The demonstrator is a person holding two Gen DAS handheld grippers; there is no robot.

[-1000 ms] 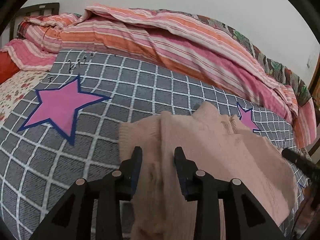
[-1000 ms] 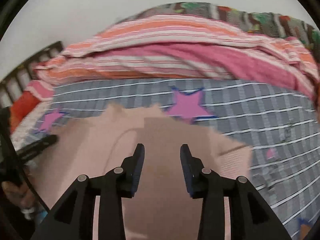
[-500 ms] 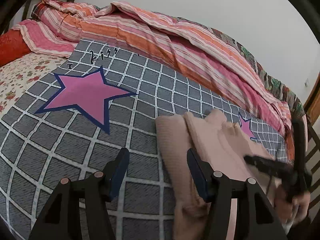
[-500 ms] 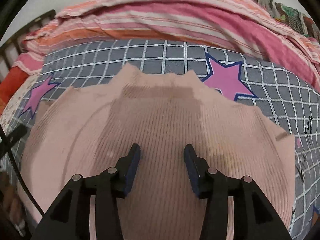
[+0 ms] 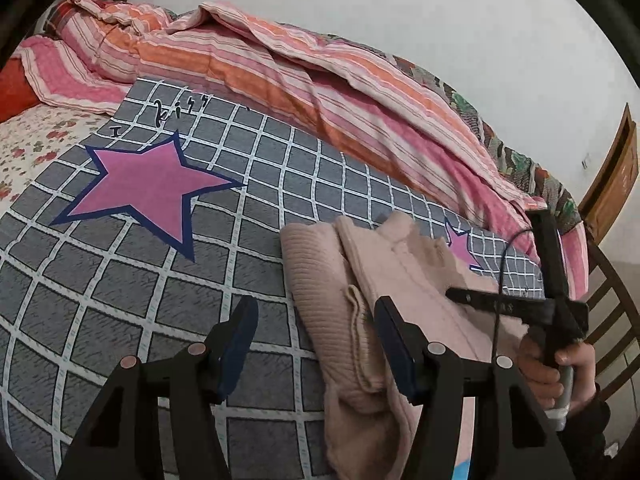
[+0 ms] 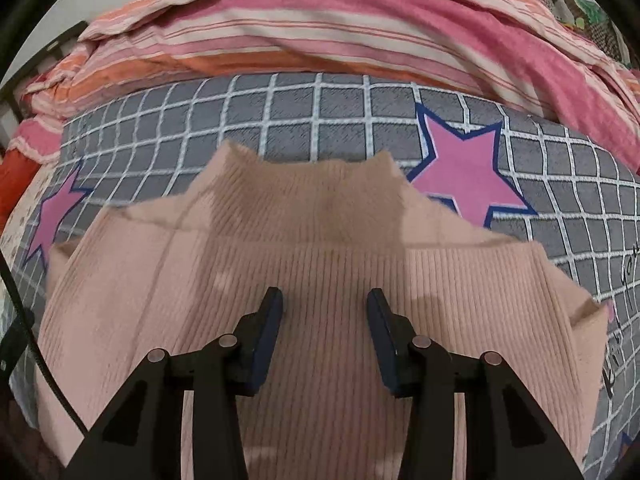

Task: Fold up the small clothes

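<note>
A small pink ribbed knit sweater (image 6: 320,248) lies spread on the grey checked bedcover (image 6: 320,108), collar pointing away, with both side edges folded inward. My right gripper (image 6: 325,300) is open and hovers over the sweater's middle, holding nothing. In the left wrist view the sweater (image 5: 360,272) lies to the right, its left side bunched in a thick fold. My left gripper (image 5: 314,312) is open and empty at that left edge, its right finger over the knit and its left finger over bare bedcover. The right gripper (image 5: 456,293) also shows there, held in a hand.
A rolled striped pink and orange quilt (image 5: 320,80) lies along the far side of the bed by the white wall. Pink stars (image 5: 148,188) mark the bedcover. A floral sheet (image 5: 36,140) lies at far left. A wooden chair (image 5: 604,312) stands at right.
My left gripper has opened wider and moved left off the sweater to its left edge. My right gripper has moved forward and lower over the sweater, still open.
</note>
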